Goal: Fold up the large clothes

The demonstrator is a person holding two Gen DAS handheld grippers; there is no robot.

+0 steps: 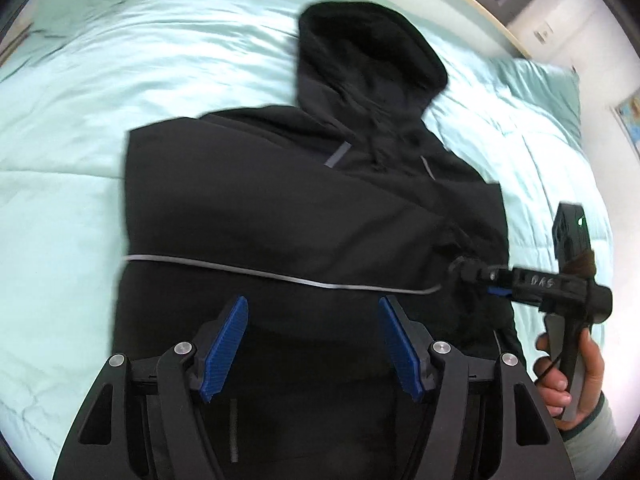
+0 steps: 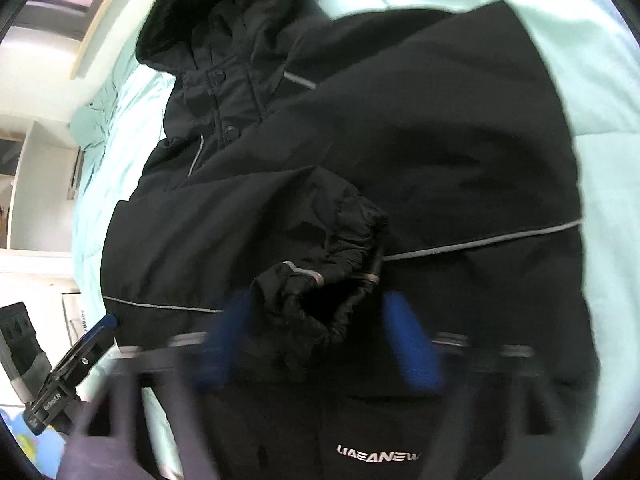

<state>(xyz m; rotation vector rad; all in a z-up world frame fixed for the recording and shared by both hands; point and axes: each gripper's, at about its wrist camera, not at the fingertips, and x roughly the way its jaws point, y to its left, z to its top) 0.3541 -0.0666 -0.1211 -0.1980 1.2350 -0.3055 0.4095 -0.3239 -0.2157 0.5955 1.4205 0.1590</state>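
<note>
A large black hooded jacket (image 1: 260, 208) lies front up on a pale green duvet (image 1: 72, 200), its hood (image 1: 368, 52) toward the far side. A grey reflective stripe (image 1: 280, 276) crosses its chest. My left gripper (image 1: 313, 302) hangs open above the lower body of the jacket, with nothing between its blue pads. In the right wrist view the bunched sleeve cuff (image 2: 320, 300) sits between the blurred blue pads of my right gripper (image 2: 316, 316), which look closed on it. A hand holds the right gripper (image 1: 464, 270) at the jacket's right edge. The left gripper (image 2: 102, 328) shows at the lower left.
A green pillow (image 1: 540, 88) lies at the bed's far right corner, beside a pale wooden bed rim (image 1: 472, 4) and a wall. White furniture (image 2: 36, 272) stands past the bed's edge. The duvet spreads out to the left of the jacket.
</note>
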